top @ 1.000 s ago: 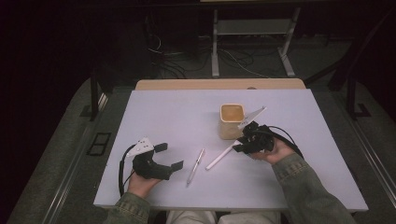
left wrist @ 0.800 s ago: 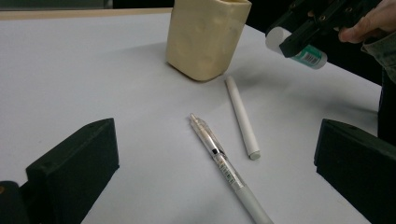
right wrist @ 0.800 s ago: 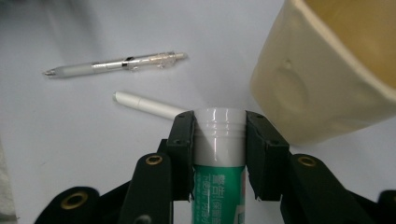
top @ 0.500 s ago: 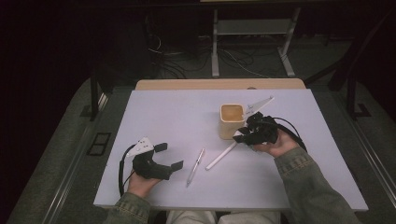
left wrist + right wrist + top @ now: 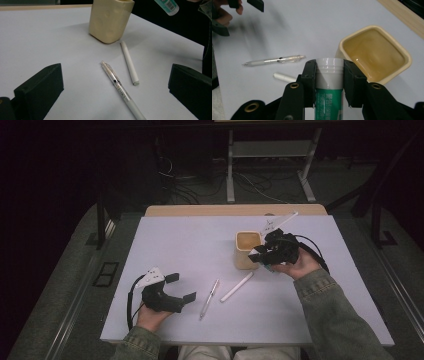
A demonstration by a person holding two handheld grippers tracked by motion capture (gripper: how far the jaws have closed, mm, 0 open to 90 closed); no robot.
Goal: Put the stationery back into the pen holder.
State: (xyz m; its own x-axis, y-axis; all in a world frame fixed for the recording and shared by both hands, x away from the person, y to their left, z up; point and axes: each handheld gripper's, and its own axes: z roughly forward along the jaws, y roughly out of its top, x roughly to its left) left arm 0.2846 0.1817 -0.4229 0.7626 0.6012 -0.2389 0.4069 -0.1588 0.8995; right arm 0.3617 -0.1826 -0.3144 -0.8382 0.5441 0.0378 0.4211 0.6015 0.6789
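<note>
The right gripper [image 5: 329,82], jaws clenched on a green-and-white tube [image 5: 329,75] held cap-forward, hovers beside the cream cup [image 5: 247,249] near the table's [image 5: 170,240] far edge, while the left gripper [image 5: 179,289] rests released near its front-left corner.

Table: white top [image 5: 190,245], wide and bare-looking, a pale wooden edge [image 5: 235,210] along its far side.
Floor: grey carpet [image 5: 65,275], dim; a dark floor socket plate [image 5: 106,273] sits left of the table.
Beyond the table: metal stand legs [image 5: 231,175] and loose cables [image 5: 175,180] in near darkness.
Light: falls on the tabletop; room behind stays black.
</note>
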